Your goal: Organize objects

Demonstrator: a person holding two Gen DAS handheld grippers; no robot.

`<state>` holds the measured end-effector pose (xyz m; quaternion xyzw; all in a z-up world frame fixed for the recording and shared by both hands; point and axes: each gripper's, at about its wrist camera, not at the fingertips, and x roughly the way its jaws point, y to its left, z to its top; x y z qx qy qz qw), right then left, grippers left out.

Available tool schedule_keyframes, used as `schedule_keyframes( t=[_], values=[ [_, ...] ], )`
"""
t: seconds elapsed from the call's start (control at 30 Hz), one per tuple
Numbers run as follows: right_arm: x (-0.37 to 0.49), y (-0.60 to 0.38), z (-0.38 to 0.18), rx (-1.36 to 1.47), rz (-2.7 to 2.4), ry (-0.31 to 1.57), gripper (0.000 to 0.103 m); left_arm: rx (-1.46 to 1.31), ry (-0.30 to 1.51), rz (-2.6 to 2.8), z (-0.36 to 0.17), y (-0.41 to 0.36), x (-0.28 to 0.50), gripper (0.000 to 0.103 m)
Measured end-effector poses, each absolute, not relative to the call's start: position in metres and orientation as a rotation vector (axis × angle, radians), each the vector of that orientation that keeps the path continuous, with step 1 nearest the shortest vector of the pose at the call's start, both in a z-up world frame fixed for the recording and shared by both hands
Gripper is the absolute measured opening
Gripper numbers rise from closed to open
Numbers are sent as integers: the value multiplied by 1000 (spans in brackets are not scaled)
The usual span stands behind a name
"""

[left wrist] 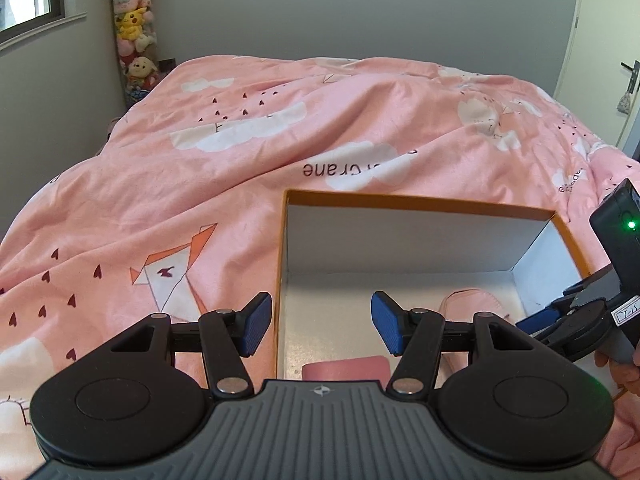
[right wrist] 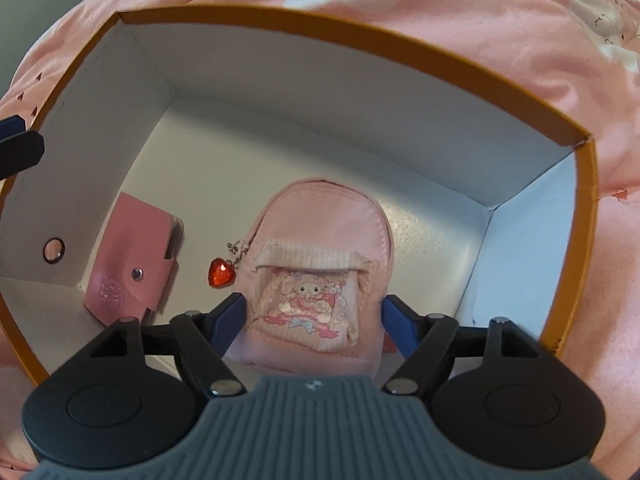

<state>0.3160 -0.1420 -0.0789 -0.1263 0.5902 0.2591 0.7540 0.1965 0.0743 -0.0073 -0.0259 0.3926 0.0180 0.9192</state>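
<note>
Pink bedding printed with clouds and paper cranes covers the bed (left wrist: 240,152) that carries everything, with grey walls, a window and a column of plush toys (left wrist: 134,36) behind.

Inside the orange-rimmed box (right wrist: 400,46), the right hand-held gripper (right wrist: 314,316) reaches down with its blue pads set wide on either side of a small pink backpack-shaped pouch (right wrist: 320,248). The pads flank the pouch's lower end closely, yet whether they press on it cannot be told; the spread looks open rather than clamped. The pouch lies flat on the white box floor, a red heart charm (right wrist: 219,273) hanging off its zipper on the left. Further left, against the box wall, lies a pink snap-flap card wallet (right wrist: 128,264).

The left hand-held gripper (left wrist: 322,324) hovers at the box's near left wall, jaws wide apart and holding nothing, straddling the orange rim (left wrist: 420,202).

As a judgement, the organizing seems well along: both the pouch and the wallet already sit in the box, and no loose items show on the bedding in either view. What remains is probably withdrawing the right hand-held gripper, unless more things lie out of sight.
</note>
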Motion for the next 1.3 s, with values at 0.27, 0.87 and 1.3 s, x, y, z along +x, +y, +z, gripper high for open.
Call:
schedule_keyframes(
  t=[0.27, 0.87, 1.3],
  values=[
    [315, -147, -81, -126, 615, 1340, 62, -86, 828, 69, -15, 87, 194, 68],
    [285, -132, -70, -79, 719, 1329, 15, -104, 843, 59, -19, 91, 191, 64],
    [276, -149, -17, 182, 760, 1206, 12, -210, 824, 58, -9, 111, 187, 62]
  ],
)
